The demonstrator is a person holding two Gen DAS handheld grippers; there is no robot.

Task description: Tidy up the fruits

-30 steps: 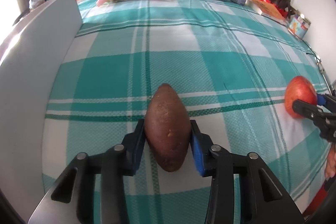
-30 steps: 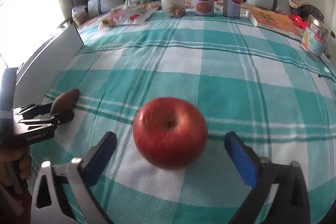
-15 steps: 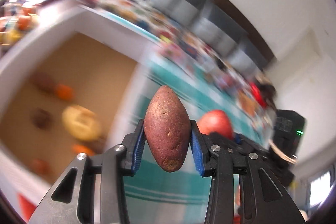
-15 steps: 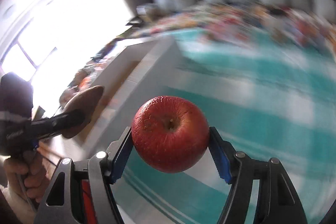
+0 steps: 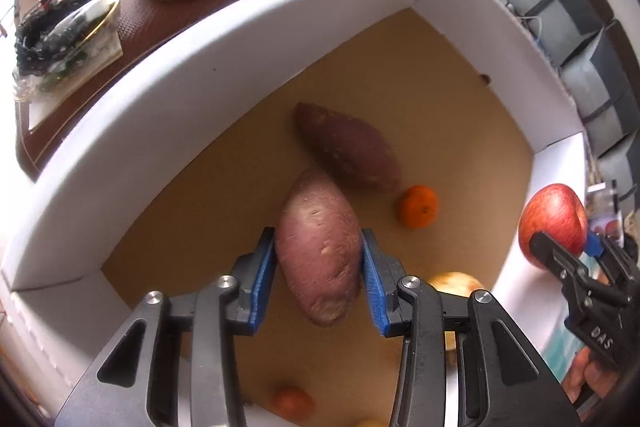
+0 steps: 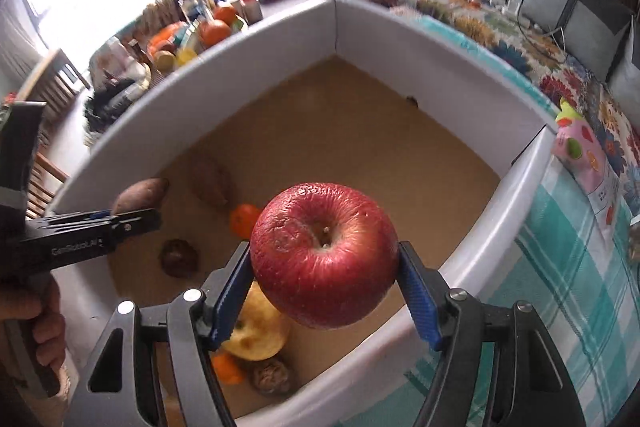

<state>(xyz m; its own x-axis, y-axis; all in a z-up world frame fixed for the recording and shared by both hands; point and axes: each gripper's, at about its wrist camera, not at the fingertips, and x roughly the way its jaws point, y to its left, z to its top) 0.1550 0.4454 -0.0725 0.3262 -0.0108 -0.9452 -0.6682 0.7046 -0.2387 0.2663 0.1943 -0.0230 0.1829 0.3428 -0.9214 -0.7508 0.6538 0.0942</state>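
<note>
while above box (image 5: 224, 39) | sweet potato (image 5: 318, 251) between left jaws | apple (image 6: 325, 255) between right jaws

A white box (image 6: 460, 259) with a brown floor sits on the checked bed (image 6: 580, 291), under both grippers. Right of the right gripper (image 6: 325, 291), a pink packet (image 6: 580, 147) lies on the floral cover (image 6: 480, 15).
</note>
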